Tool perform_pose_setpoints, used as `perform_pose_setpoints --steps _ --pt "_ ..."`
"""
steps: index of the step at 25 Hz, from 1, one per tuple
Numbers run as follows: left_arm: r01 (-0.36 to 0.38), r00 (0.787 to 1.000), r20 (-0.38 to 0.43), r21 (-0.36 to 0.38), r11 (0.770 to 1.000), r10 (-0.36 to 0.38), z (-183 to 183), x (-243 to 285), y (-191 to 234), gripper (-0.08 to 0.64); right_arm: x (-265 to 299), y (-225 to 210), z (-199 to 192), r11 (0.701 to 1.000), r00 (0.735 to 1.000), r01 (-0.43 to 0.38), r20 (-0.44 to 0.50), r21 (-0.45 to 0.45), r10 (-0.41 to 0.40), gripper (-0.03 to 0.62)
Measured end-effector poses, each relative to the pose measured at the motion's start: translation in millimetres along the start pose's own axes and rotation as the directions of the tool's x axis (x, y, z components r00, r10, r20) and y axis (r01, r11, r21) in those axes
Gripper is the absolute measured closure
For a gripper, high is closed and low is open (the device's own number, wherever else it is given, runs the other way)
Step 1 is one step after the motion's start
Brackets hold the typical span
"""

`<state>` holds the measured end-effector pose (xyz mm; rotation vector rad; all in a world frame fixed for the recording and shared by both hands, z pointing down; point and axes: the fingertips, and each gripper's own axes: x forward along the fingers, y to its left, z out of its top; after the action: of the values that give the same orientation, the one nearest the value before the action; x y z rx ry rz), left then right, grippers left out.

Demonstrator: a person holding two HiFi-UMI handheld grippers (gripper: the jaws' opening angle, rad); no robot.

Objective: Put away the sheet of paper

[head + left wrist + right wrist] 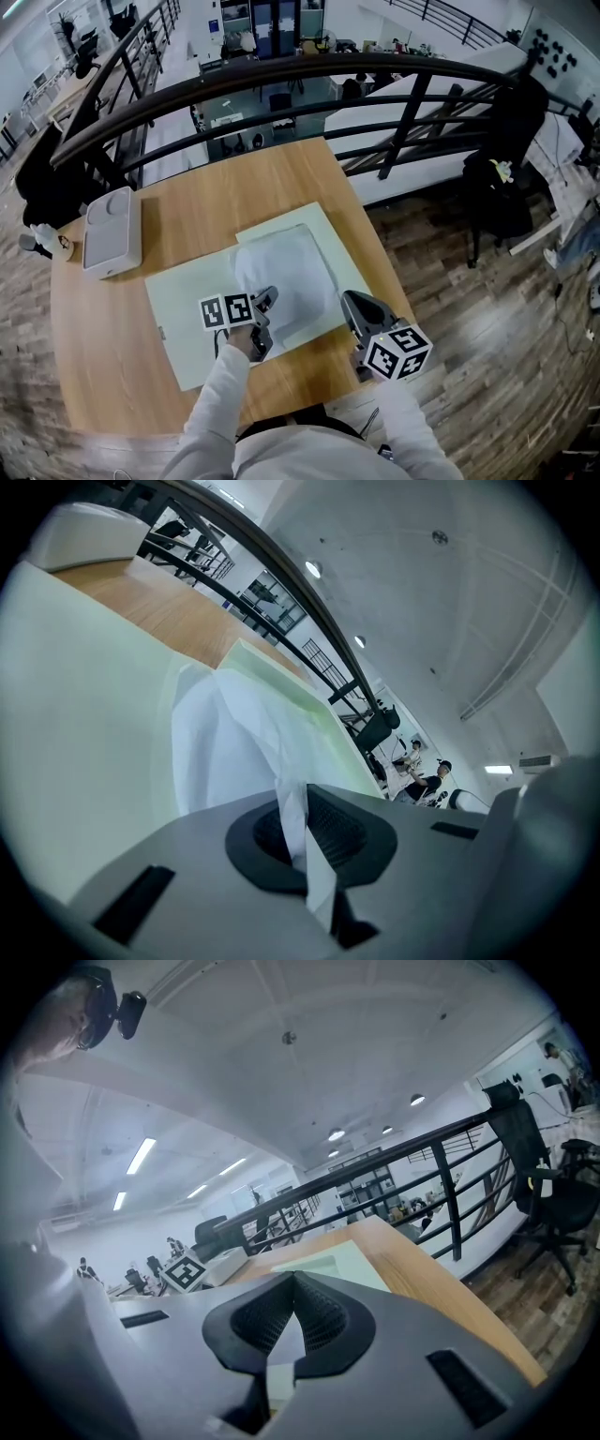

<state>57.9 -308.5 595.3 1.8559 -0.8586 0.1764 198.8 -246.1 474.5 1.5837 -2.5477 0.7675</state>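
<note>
A white sheet of paper (286,277) lies bowed and partly lifted over a pale green folder (183,314) on the wooden table (103,366). My left gripper (265,305) is at the sheet's near edge and is shut on it. In the left gripper view, the paper (234,752) runs straight into the closed jaws of the left gripper (302,808), with the folder (84,714) underneath. My right gripper (349,302) hovers just right of the sheet, near the table's right edge. The right gripper (295,1283) has its pads met at the tip, with nothing gripped. Beyond it lies the folder (342,1265).
A white box-shaped device (112,230) sits at the table's back left, with a small toy figure (52,242) beside it at the left edge. A dark metal railing (281,75) curves behind the table. The floor drops away past the table's right edge.
</note>
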Motion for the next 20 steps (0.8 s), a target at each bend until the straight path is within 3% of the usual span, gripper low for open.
perform_pose_setpoints --steps 12,20 --pt "0.016 1.0 0.011 -0.032 0.999 -0.016 0 26 -16 0.543 -5 -7 2 1.0 1.0 0.011 0.001 0.0 -0.011 0.565" --pt "-0.013 1.0 0.017 0.068 0.998 0.012 4 30 -27 0.531 -8 -7 4 1.0 1.0 0.015 0.01 -0.003 -0.015 0.565"
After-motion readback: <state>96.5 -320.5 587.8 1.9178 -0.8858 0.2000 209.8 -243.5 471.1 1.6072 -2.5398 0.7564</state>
